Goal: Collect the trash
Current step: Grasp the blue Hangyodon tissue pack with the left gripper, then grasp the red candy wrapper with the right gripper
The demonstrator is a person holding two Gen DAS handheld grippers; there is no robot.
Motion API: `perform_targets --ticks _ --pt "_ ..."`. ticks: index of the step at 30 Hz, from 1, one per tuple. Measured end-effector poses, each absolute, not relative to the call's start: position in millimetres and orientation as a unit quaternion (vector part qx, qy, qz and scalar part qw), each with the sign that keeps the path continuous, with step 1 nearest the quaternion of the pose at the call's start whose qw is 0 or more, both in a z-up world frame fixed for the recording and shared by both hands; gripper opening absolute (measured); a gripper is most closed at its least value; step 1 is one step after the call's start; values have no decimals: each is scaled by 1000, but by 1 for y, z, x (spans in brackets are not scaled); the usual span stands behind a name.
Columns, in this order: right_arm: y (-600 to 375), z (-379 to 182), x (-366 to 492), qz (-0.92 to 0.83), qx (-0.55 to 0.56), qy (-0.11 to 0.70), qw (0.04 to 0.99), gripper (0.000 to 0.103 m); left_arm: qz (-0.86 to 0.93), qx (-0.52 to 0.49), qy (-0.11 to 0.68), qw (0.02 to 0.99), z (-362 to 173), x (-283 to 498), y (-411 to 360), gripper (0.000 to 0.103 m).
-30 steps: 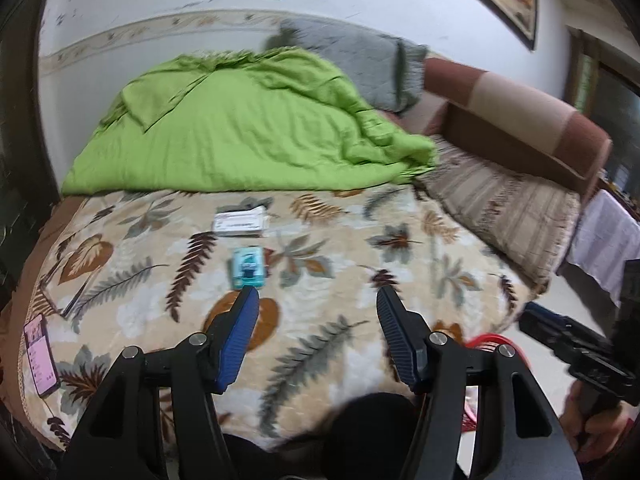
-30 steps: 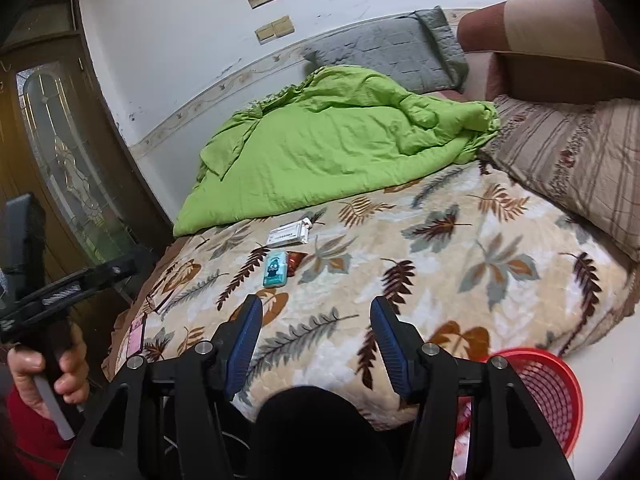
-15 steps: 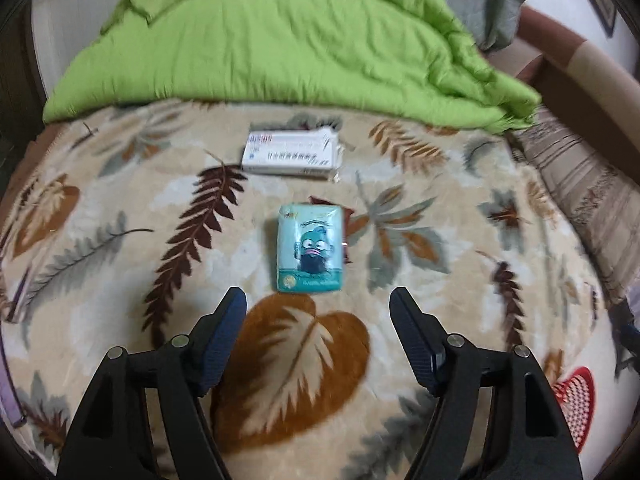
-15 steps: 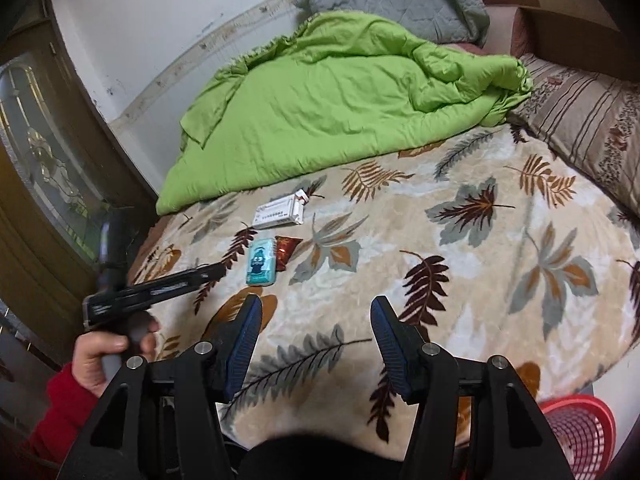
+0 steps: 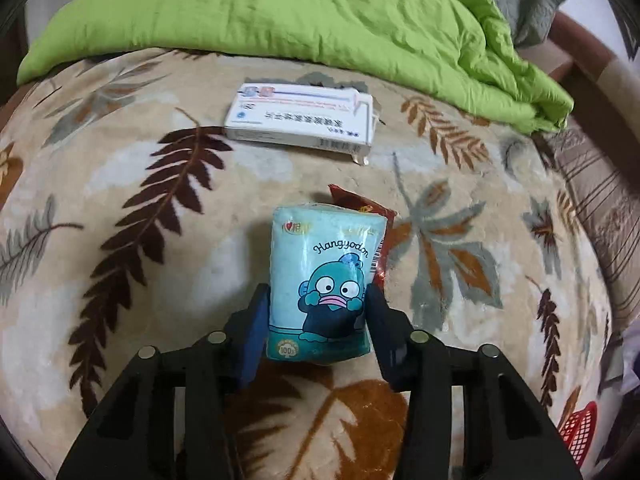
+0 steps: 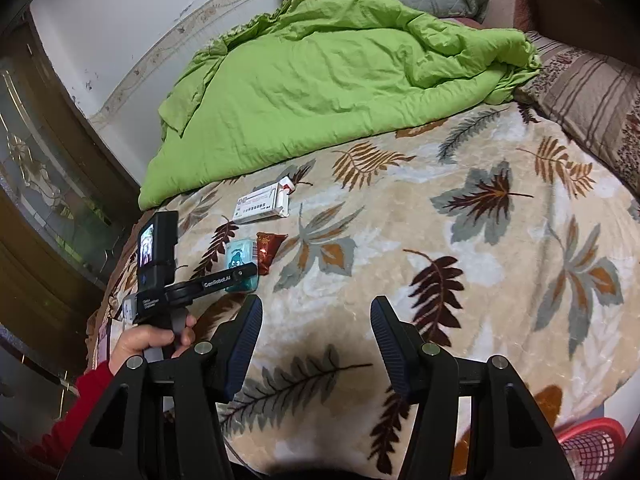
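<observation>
**Left fingers closing on the blue tissue pack**

Nearest in the left wrist view, the left gripper (image 5: 318, 320) points steeply down at the bed; its two dark blue ribbed fingers (image 5: 253, 334) stand on either side of the soft, glossy pale-blue tissue pack with a cartoon fish character (image 5: 326, 276). The jaws are closing, with the lower half of the pack between them and the pads right at its edges. The pack lies flat on the plush beige blanket printed with brown and grey leaves (image 5: 160, 280).

Just beyond the pack, and partly under its far right corner, lies one crinkled red-brown foil wrapper (image 5: 360, 206). Farther from the pack is one flat white cardboard box with printed text (image 5: 300, 118), its end flap ajar. Beyond that box a rumpled lime-green quilt (image 5: 320, 12) is heaped across the bed, with a grey quilted pillow (image 5: 516, 4) behind it.

In the right wrist view, the right gripper (image 6: 316, 344) is tilted down over the blanket, its two fingers apart with nothing between them. To the near left of the pack, a hand (image 6: 146, 342) in a red sleeve (image 6: 68, 420) grips the left gripper's black handle. One red plastic mesh basket (image 6: 588, 446) sits beside the bed, well apart from the pack.
</observation>
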State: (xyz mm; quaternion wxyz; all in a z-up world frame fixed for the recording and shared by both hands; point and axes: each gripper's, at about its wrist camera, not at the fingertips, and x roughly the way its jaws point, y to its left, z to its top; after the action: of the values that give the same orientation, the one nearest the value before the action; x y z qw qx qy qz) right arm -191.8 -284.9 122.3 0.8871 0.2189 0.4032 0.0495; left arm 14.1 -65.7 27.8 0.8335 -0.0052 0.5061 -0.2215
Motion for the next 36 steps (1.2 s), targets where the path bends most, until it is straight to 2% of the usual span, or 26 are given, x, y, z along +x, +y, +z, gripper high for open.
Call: perform_targets --ticks 10,17,24,26,28,36 --pt "-234 79 -90 77 218 442 867 61 -148 -59 465 871 41 -29 2 39" --pt "-187 40 -11 89 225 487 839 61 -107 -74 438 890 43 -25 29 39" --pt "-163 7 21 68 205 518 827 60 -108 -86 446 885 34 -20 35 39" --pt "-160 10 20 70 192 510 836 40 -108 -84 445 885 34 -21 34 39" --pt "-162 15 14 75 193 506 837 36 -110 -79 443 886 35 -24 32 39" --pt "-179 55 -65 71 156 461 871 35 -133 -42 430 892 51 -58 16 40"
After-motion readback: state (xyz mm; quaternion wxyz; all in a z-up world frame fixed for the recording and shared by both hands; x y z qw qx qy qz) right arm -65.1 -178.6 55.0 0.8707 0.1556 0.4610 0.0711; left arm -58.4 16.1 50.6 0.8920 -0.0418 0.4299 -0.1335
